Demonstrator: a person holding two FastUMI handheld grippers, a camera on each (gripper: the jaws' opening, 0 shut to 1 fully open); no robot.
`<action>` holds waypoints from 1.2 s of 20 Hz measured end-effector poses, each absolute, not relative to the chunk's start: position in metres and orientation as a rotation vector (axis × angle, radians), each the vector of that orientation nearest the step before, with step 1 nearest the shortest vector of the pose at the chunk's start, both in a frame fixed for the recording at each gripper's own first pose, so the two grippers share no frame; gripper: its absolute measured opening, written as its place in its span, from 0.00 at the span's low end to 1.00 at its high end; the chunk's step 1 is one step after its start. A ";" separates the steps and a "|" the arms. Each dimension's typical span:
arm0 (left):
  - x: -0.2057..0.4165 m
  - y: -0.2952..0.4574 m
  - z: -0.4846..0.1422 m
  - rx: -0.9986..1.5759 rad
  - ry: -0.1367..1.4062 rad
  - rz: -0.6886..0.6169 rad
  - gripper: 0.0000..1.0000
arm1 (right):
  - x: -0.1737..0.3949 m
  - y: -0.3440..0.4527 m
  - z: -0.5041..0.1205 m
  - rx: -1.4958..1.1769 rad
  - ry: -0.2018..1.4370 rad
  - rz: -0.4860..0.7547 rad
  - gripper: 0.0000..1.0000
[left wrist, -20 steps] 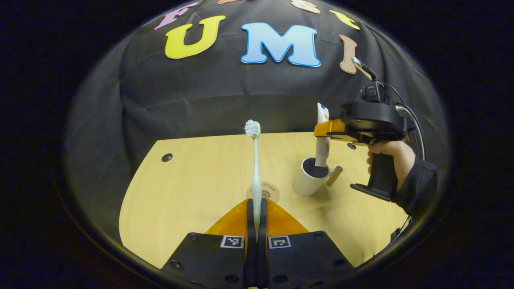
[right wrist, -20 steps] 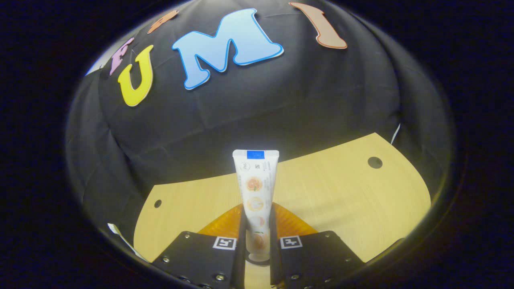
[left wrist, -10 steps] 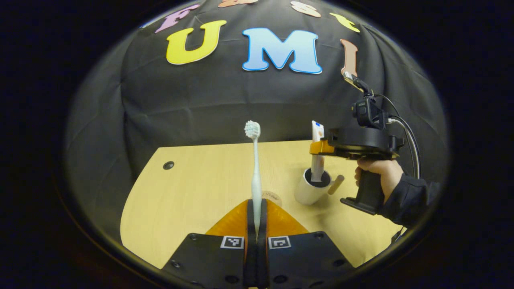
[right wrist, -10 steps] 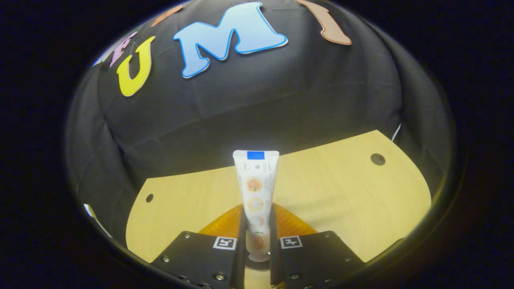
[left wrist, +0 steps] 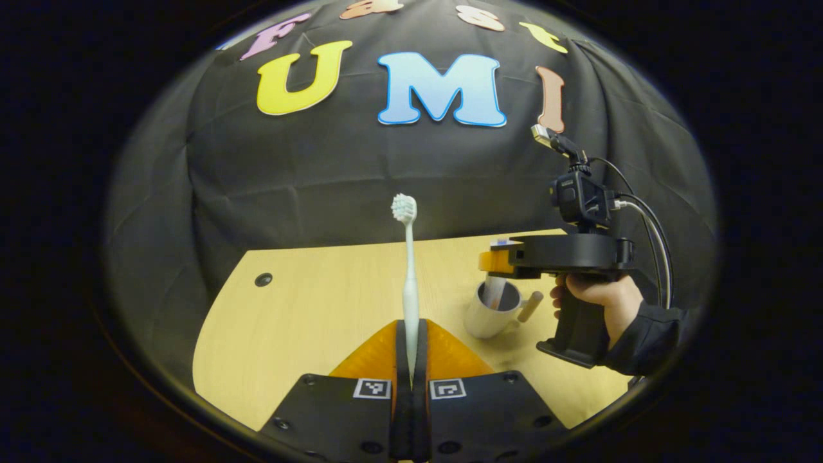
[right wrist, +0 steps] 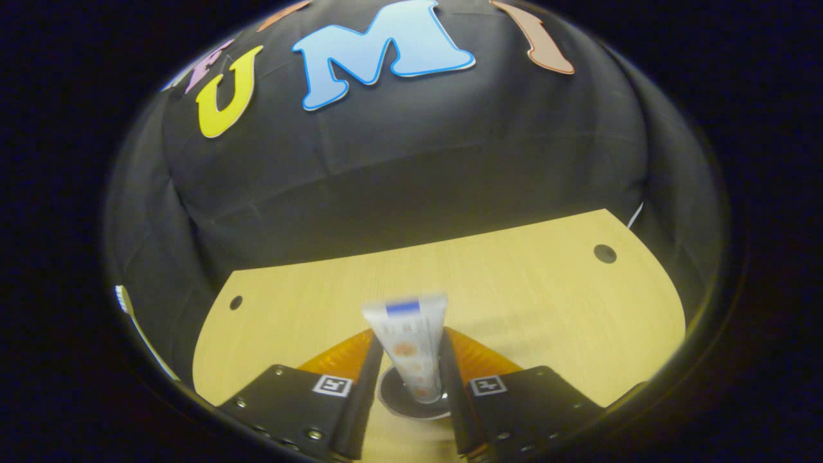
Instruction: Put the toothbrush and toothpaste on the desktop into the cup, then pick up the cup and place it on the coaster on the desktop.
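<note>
A pale toothbrush (left wrist: 409,283) stands upright, head up, with my left gripper (left wrist: 409,334) shut on its handle. To the right on the desk is the white cup (left wrist: 492,312) with a wooden handle. Just above it my right gripper (left wrist: 495,260) hovers level, and the toothpaste tube (left wrist: 494,292) reaches down into the cup. In the right gripper view my right gripper (right wrist: 411,337) is open, its fingers spread clear of the blurred toothpaste tube (right wrist: 408,350), whose lower end is inside the cup (right wrist: 392,405). The toothbrush (right wrist: 128,315) shows at the far left edge.
The light wooden desk (left wrist: 308,308) has a round cable hole (left wrist: 263,279) at its back left and another hole (right wrist: 604,253) at the back right. A hand (left wrist: 598,296) in a dark sleeve holds the right gripper's grip. Black cloth walls the back.
The right gripper came down over the cup and opened, and the toothpaste slid down into the cup. The left gripper kept the toothbrush upright and barely moved.
</note>
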State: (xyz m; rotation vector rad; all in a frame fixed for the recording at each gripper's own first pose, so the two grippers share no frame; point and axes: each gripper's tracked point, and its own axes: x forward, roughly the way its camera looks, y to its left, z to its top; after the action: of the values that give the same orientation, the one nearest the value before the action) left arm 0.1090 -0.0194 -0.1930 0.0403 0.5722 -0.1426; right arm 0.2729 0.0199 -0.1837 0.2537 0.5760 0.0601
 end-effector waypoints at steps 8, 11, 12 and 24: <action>0.123 -0.041 -0.178 0.062 0.502 -0.182 0.08 | 0.262 0.001 -0.139 0.301 0.480 0.052 0.63; 0.131 -0.060 -0.174 0.068 0.487 -0.215 0.08 | 0.255 -0.020 -0.124 0.326 0.446 0.027 0.63; 0.136 -0.066 -0.174 0.069 0.481 -0.228 0.08 | 0.252 -0.028 -0.119 0.336 0.438 0.016 0.63; 0.175 -0.148 -0.169 0.139 0.377 -0.366 0.08 | 0.202 -0.126 -0.145 0.381 0.465 -0.157 0.58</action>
State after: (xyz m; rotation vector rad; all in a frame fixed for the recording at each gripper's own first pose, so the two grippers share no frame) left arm 0.1748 -0.1483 -0.1687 0.1386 0.3769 -0.3662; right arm 0.2017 -0.1258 -0.1449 0.3812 0.4650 -0.1568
